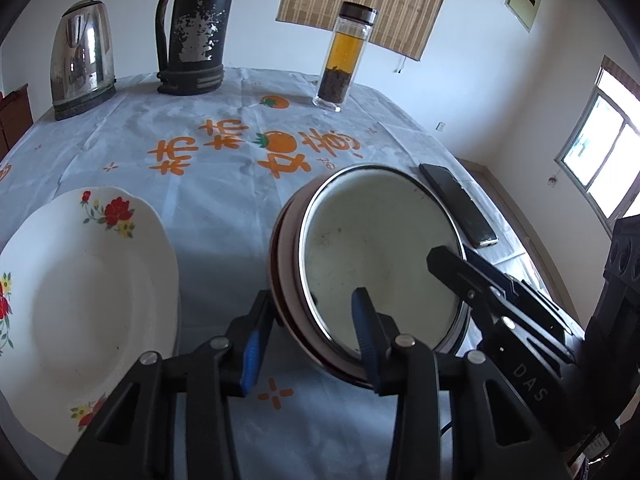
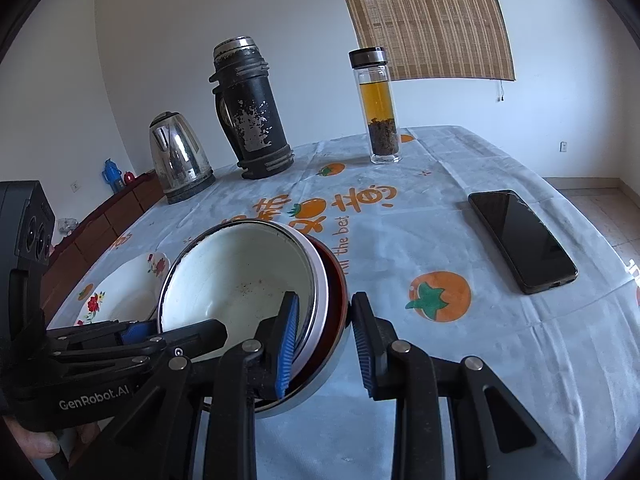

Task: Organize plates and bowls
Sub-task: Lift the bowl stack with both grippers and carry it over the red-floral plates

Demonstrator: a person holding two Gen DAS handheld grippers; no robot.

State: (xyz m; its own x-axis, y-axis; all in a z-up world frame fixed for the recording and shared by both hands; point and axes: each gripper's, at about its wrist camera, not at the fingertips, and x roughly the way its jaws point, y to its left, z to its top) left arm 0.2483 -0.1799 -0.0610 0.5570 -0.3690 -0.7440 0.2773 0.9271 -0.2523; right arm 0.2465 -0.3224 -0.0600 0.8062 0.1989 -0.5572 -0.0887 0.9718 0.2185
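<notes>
Stack of 3 nested rigid, slippery, chippable bowls [image 1: 380, 256], white enamel uppermost, tilted between both grippers: left gripper [image 1: 308, 344] straddles near rim narrowly, right gripper [image 2: 324, 344] straddles opposite rim; grip rims.

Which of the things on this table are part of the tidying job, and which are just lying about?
Part of the job:
- stack of bowls, with the left tool and right tool straddling its rim on opposite sides
- flowered plate beside it

Just lying about:
- steel kettle
- black flask
- glass tea bottle
- phone
</notes>
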